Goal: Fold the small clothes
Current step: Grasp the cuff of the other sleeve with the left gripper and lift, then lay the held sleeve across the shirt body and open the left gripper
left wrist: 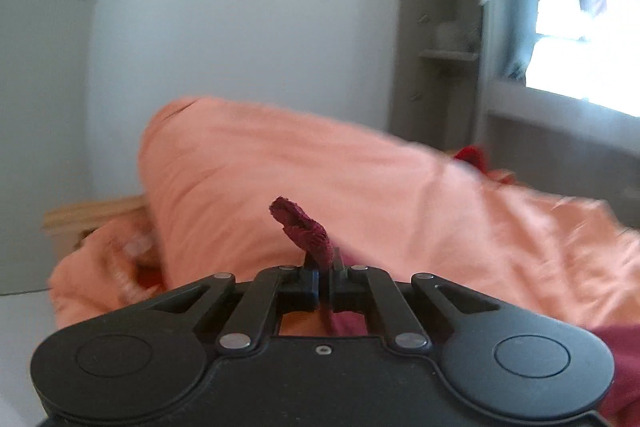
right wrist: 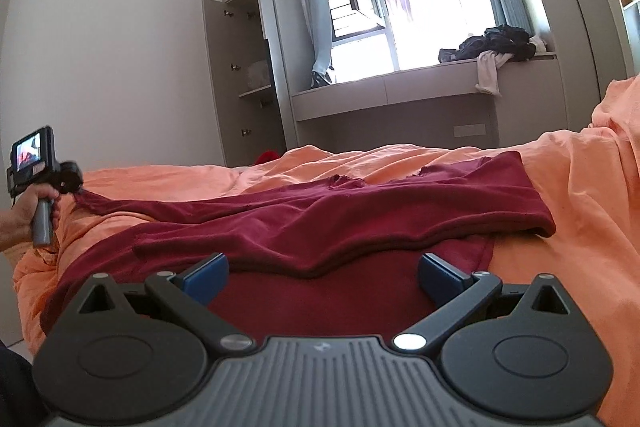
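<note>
Clearly the left gripper point(left wrist: 325, 273) is clenched on a sleeve tip point(left wrist: 304, 227) of the red top point(right wrist: 320, 227); the right gripper point(right wrist: 322, 277) hangs released above its hem. Soft, limp knit; likely best pinched at edges and corners.

Dark clothes heap point(right wrist: 496, 43) on window ledge point(right wrist: 400, 83)

the left wrist view is smeared: the orange bedding point(left wrist: 320, 179) and the shelves point(left wrist: 448, 27) lack detail. the dark red garment point(right wrist: 320, 223) runs under the right gripper's body, its near part hidden. the person's hand point(right wrist: 28, 211) is cut by the edge.
</note>
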